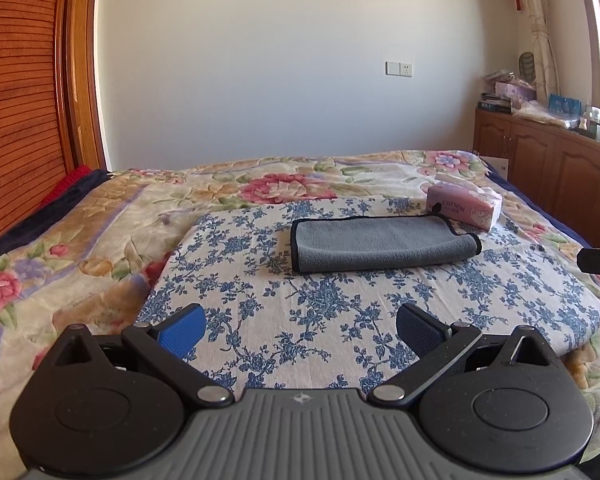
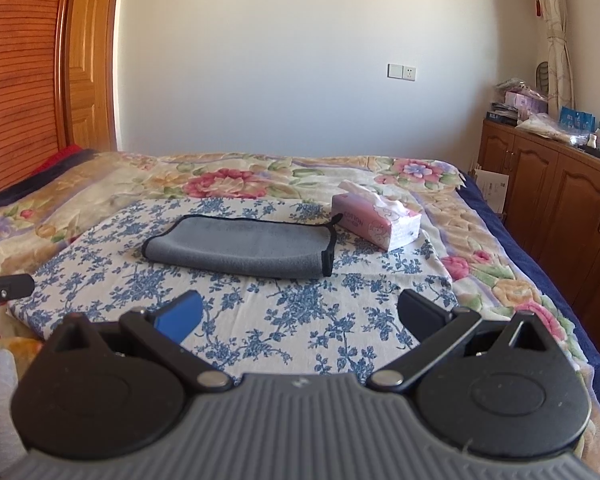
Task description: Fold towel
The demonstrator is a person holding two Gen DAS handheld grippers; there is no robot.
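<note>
Two grippers hung above a bed, each with its jaws spread wide and holding nothing.

In the left wrist view, the left gripper sat near the bottom of the frame, its blue pads well apart over a blue-flowered cloth. The grey towel, folded into a long band with dark edging, lay flat on the far part of that cloth, well apart from the pads. A pink tissue box stood just beyond the towel's far right corner, so close that touching could not be judged. The cloth lay on a floral quilt that covered the bed. A wooden cabinet stood at the far right, with clutter on top. A black part of the right gripper showed at the right edge.

In the right wrist view, the right gripper was likewise released, with one blue pad on the left and a black finger on the right. The towel lay ahead and slightly left, folded, with its edged ends at the right. The tissue box stood just right of it, a tissue poking from the top. The cloth spread under both. The quilt ran to the right, with the cabinet beyond. A black part of the left gripper showed at the left edge.
</note>
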